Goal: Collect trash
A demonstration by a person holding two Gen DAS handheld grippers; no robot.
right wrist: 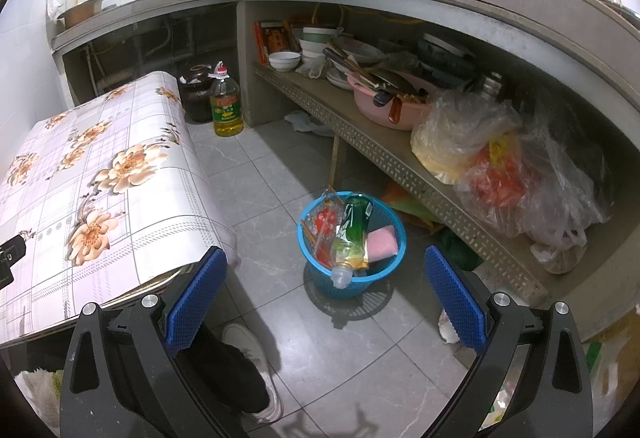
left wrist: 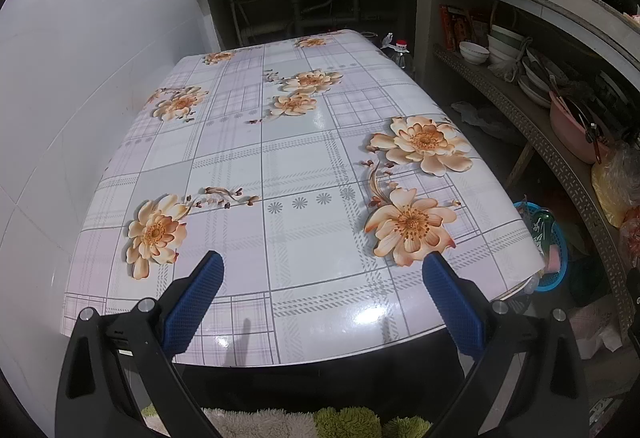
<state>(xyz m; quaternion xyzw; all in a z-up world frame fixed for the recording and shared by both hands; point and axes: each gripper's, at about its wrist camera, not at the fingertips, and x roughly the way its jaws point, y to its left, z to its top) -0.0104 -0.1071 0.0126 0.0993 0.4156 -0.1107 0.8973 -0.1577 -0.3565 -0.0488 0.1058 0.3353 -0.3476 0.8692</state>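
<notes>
A blue plastic trash basket (right wrist: 390, 270) stands on the grey tiled floor to the right of the table. It holds a green bottle (right wrist: 358, 216), a pink sponge (right wrist: 382, 243), red wrappers and a clear bottle. My right gripper (right wrist: 325, 262) is open and empty, above the floor and just in front of the basket. My left gripper (left wrist: 323, 266) is open and empty over the near edge of the flowered table (left wrist: 280, 158). The basket (left wrist: 556, 274) shows past the table's right edge in the left wrist view.
A low shelf (right wrist: 384, 150) under the counter holds bowls, a pink basin (right wrist: 384, 114) and plastic bags (right wrist: 500, 162). An oil bottle (right wrist: 226, 106) and a dark jar stand on the floor by the table's far end. My shoe (right wrist: 252, 346) is near the table corner.
</notes>
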